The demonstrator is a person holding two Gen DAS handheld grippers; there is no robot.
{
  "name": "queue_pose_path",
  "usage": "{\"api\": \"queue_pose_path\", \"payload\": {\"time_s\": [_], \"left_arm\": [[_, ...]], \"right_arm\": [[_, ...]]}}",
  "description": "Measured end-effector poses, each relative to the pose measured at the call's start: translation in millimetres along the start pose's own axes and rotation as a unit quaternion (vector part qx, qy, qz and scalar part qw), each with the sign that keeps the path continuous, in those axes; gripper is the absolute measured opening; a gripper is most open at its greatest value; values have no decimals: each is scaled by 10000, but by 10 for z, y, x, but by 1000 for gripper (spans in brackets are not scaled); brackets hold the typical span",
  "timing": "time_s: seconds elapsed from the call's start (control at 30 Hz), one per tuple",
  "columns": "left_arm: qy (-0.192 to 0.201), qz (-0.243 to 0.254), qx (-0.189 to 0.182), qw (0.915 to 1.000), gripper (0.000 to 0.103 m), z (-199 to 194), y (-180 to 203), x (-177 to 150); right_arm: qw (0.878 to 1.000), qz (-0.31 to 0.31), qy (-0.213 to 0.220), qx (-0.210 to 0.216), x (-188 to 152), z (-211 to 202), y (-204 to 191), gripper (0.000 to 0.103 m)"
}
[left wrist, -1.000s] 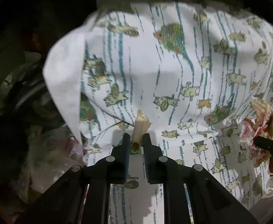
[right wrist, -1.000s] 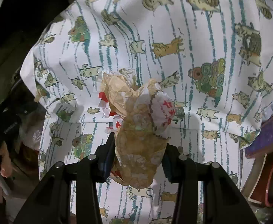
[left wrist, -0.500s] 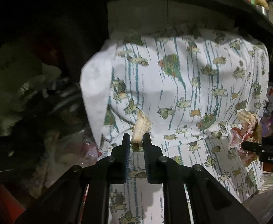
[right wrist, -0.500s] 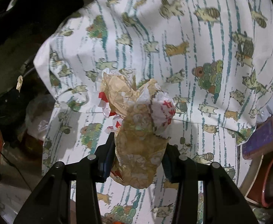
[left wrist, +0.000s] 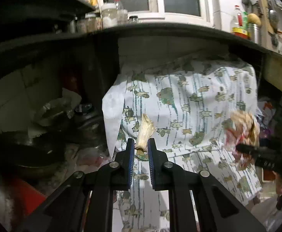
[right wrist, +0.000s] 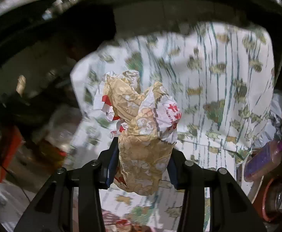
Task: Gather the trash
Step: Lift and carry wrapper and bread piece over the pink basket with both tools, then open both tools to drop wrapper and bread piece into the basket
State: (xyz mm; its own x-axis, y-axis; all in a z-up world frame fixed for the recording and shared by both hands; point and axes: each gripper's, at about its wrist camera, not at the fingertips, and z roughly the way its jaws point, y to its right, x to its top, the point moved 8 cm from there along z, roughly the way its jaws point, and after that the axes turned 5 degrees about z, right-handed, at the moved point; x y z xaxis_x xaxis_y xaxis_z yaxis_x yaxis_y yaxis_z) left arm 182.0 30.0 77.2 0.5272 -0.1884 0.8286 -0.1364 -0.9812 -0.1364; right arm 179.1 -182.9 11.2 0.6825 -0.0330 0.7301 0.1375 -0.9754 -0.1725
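My left gripper (left wrist: 141, 148) is shut on a small dry beige scrap (left wrist: 145, 131) that fans out above the fingertips. A crumpled food wrapper (right wrist: 141, 127), tan and white with red print, sits between the jaws of my right gripper (right wrist: 143, 155), which is shut on it. In the left wrist view that wrapper (left wrist: 244, 130) and the right gripper show at the right, blurred. In the right wrist view the beige scrap (right wrist: 21, 83) shows small at the far left. Behind both hangs a white cloth (left wrist: 195, 104) printed with animals and teal stripes, draped over a bulky form.
A dark counter edge (left wrist: 160, 29) runs above the cloth, with jars and bottles (left wrist: 110, 13) and a window behind. Dark pans (left wrist: 25, 154) and clutter lie at the left, a purple packet (right wrist: 264, 158) and a red-rimmed object at the right.
Both grippers have pulled back and up from the cloth with their loads still held. The counter, jars and window have come into the left wrist view.
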Motion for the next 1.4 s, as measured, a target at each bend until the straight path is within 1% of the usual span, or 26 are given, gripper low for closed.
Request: {"api": "queue_pose_path", "payload": {"time_s": [0.1, 0.17, 0.33, 0.47, 0.53, 0.63, 0.73, 0.83, 0.93, 1.0, 1.1, 1.23, 1.27, 1.37, 1.4], "left_arm": [[93, -75, -64, 9999, 15, -321, 28, 0], [183, -146, -152, 9996, 15, -553, 63, 7], [403, -177, -236, 9988, 15, -1069, 213, -51], [323, -309, -398, 9982, 15, -1232, 313, -213], [256, -332, -383, 9984, 15, -1241, 367, -324], [31, -402, -510, 9979, 15, -1220, 486, -561], [-186, -449, -603, 9970, 15, -1143, 591, -774], [-459, -510, -689, 9953, 15, -1039, 713, -1000], [-830, -597, -785, 9917, 15, -902, 827, -1254], [-1117, -635, -852, 9881, 15, -790, 888, -1426], [-1459, -636, -1185, 9801, 15, -647, 1002, -1627], [-1846, -626, -1202, 9734, 15, -498, 1069, -1868], [-1960, -661, -1251, 9703, 15, -464, 1093, -1928], [-2319, -781, -1563, 9569, 15, -364, 1212, -2133], [-2400, -815, -1555, 9548, 15, -336, 1229, -2199]], "right_arm": [[9990, 191, 71, 388, -34, -307, -173, 43], [9984, 155, 75, 535, -107, -470, -278, 43], [9983, -116, 126, 549, -334, -802, -510, 43], [9978, -134, 105, 638, -521, -993, -603, 43], [9982, -153, 130, 573, -599, -1054, -607, 43], [9986, -183, 86, 479, -741, -1091, -599, 43], [9990, -116, -92, 432, -914, -1046, -559, 43], [9986, -64, -362, 379, -1129, -946, -519, 43], [9971, -46, -724, 248, -1399, -802, -467, 44], [9948, 13, -999, 222, -1605, -691, -424, 44], [9909, 95, -1326, 231, -1833, -557, -364, 44], [9874, 9, -1577, 130, -2059, -463, -302, 45], [9864, 18, -1642, 120, -2106, -438, -282, 45], [9823, 46, -1869, 108, -2246, -345, -242, 45], [9813, 35, -1925, 79, -2284, -312, -229, 45]]}}
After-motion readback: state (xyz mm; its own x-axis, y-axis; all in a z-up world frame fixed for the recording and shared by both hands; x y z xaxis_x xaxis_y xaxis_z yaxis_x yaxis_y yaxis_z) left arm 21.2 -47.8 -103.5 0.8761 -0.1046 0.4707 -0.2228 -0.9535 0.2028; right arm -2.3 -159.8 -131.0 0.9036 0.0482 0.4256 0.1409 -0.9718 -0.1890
